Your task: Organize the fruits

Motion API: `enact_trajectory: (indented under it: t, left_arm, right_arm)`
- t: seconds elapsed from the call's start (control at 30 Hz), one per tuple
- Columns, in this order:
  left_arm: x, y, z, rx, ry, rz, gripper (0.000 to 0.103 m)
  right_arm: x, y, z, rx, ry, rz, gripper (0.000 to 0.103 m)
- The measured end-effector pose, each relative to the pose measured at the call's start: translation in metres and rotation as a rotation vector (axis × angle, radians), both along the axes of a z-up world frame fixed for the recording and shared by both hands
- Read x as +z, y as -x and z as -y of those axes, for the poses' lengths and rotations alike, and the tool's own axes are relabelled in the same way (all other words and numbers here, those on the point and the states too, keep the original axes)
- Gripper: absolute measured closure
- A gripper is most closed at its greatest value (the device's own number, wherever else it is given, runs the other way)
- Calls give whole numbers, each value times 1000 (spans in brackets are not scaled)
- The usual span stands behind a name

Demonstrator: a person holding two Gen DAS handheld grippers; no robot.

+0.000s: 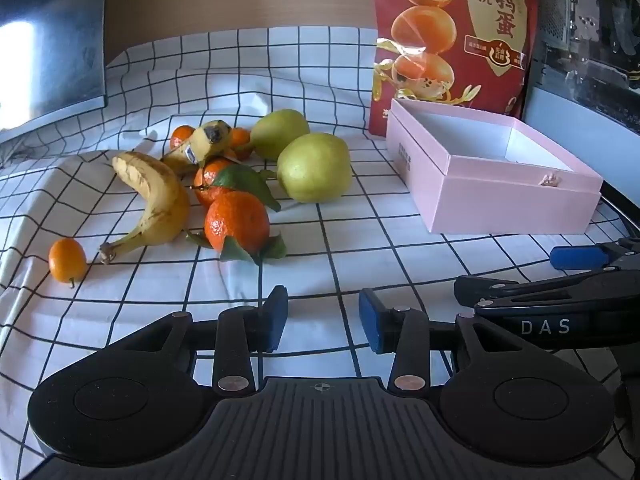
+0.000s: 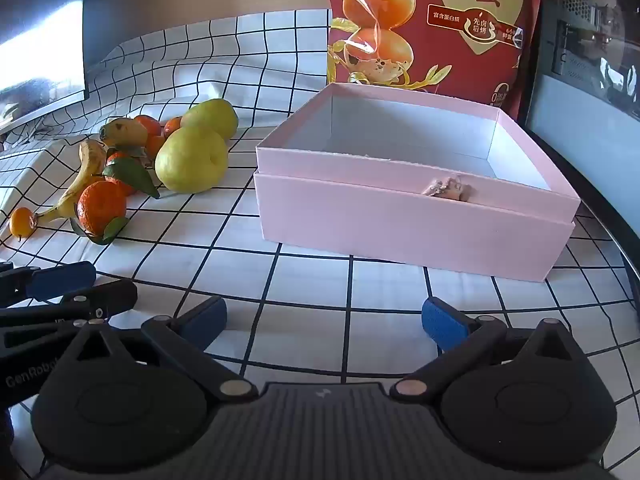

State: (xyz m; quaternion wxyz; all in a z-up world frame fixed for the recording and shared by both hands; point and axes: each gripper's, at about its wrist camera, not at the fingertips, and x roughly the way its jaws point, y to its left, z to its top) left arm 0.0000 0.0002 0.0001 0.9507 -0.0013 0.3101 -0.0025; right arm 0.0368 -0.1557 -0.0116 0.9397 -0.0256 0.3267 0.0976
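Fruit is being left piled on the checked cloth (image 1: 360, 248), left of the pink box (image 2: 400, 216): two green pears (image 1: 314, 168), bananas (image 1: 154, 200), leafy tangerines (image 1: 236, 224), a kumquat (image 1: 67, 260) lying apart nearest. Red bag (image 1: 456, 32) is standing behind the box. Left gripper (image 1: 323, 316) and right gripper (image 2: 324, 320) are being held apart, empty, nothing blocking.
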Motion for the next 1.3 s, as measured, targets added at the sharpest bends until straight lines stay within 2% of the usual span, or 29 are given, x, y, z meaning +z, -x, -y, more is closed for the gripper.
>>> enact_trajectory:
  t: [1.3]
  left_arm:
    - [1, 1, -3, 0, 21, 3, 59]
  right_arm:
    - [0, 0, 0, 0, -5, 0, 0]
